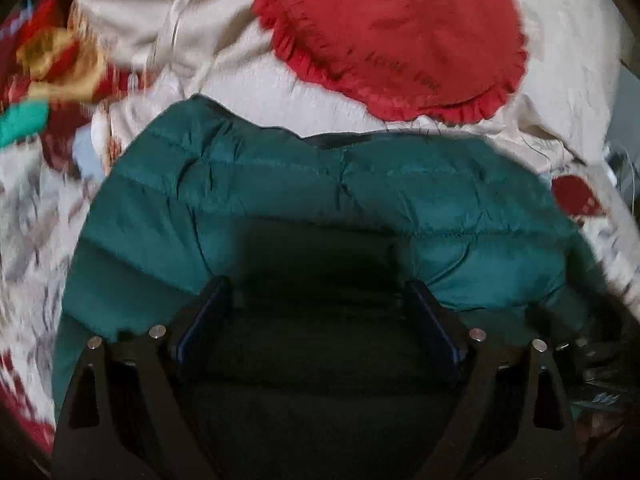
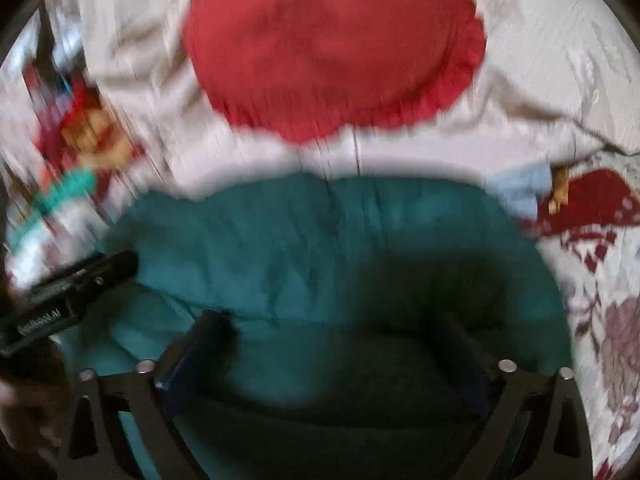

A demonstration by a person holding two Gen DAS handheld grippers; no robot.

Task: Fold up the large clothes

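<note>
- Teal quilted jacket (image 1: 312,184): lies on the bed, in front of both grippers, with its stitched panels running side to side. Its near part sits in shadow between the gripper fingers in both views.
- Left gripper (image 1: 318,292): jaws wide apart; the pads stand clear of the jacket fabric, nothing clamped.
- Right gripper (image 2: 336,328): jaws wide apart over the jacket; the view is motion-blurred, and no fabric is seen pinched between the pads.
- In the right wrist view the left gripper appears at the left edge, above the jacket's left side.
- Red round cushion (image 1: 392,32): frilled edge, rests on the cream sheet (image 1: 224,76) beyond the jacket.
- Patterned bedcover (image 2: 612,312): red-and-white floral print, beside the jacket.
</note>
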